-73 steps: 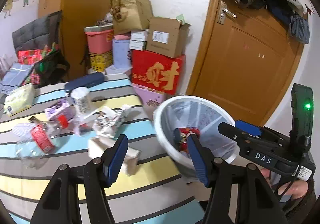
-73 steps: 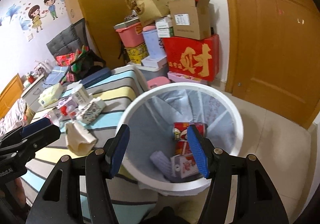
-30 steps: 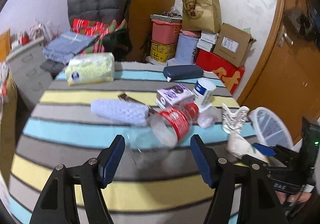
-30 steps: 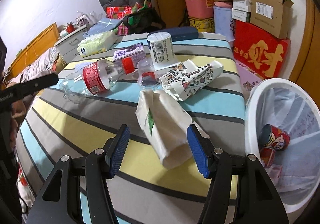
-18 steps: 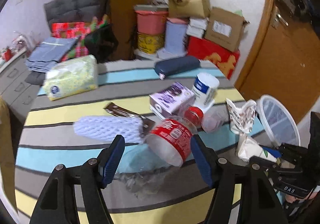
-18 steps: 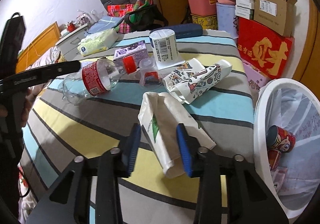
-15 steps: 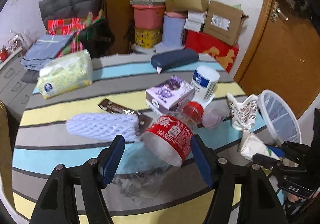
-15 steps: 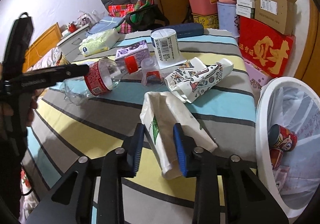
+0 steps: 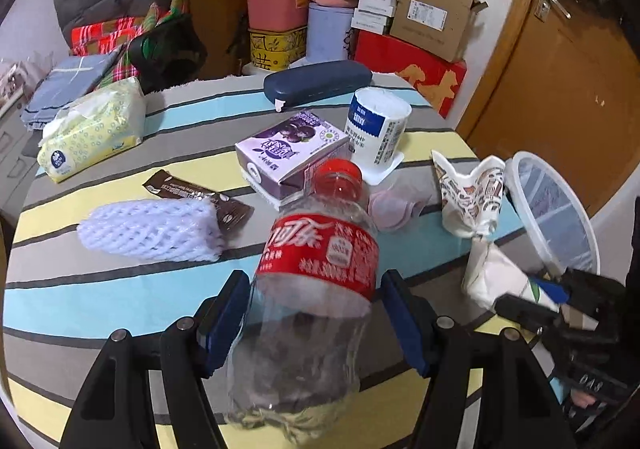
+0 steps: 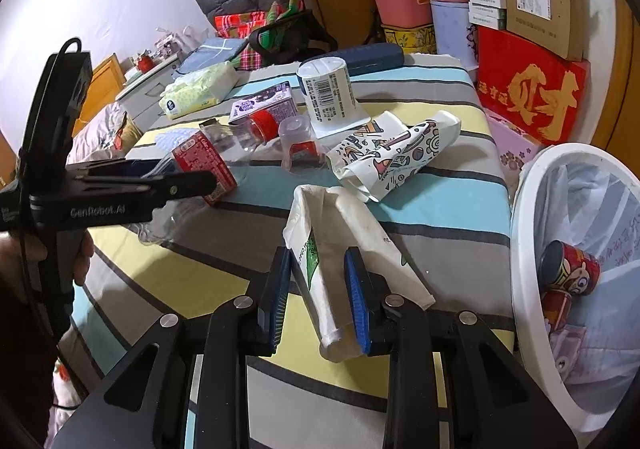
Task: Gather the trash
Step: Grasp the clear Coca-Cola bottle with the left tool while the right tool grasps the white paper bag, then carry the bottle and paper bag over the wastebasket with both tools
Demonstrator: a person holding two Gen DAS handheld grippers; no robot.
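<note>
Right gripper (image 10: 318, 299), lower centre of its view, is pinched narrow on a crumpled white paper bag w/ green print (image 10: 340, 249); bag's near end is hidden behind the pads. Left gripper (image 9: 314, 323) stands wide astride a clear crinkled plastic bottle w/ red label (image 9: 316, 281), pads apart from it; bottle's base is blurred. White round plastic bin (image 10: 524, 249) is cut off at right edge.

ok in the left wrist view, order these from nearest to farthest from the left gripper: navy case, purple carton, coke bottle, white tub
1. Coke bottle: lying between the left gripper's fingers.
2. Purple carton: just beyond the bottle's red cap, mid-table.
3. White tub: behind the carton, to its right.
4. Navy case: at the table's far edge.
</note>
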